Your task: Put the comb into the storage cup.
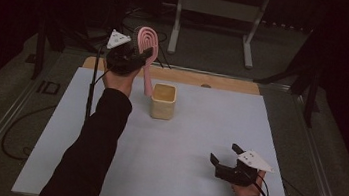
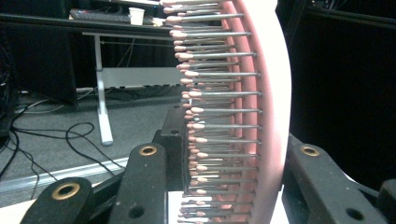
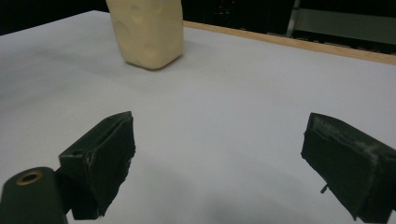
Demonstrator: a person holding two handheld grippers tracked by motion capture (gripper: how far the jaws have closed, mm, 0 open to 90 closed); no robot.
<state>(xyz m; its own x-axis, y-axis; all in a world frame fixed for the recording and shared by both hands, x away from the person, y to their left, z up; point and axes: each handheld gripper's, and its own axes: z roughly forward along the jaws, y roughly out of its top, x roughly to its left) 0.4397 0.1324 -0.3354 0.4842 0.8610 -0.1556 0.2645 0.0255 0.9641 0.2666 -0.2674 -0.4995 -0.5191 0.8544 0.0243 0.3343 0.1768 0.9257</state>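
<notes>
Left gripper point(image 1: 136, 54) clamps your pink plastic bristle hairbrush point(image 1: 147, 42) by the head, handle down toward the cream square cup point(image 1: 163, 101), ready for insertion. Right gripper point(image 1: 223, 153) rests wide open, clear.

A dim lab or studio: black curtains at the frame's edges, loose floor cables point(image 2: 70, 135) lower left, grey stand legs point(image 1: 215, 12) top centre.

A pink hairbrush point(image 1: 147, 49) stands upright at upper centre-left, handle down beside a cream cup point(image 1: 163, 101) at centre.
</notes>
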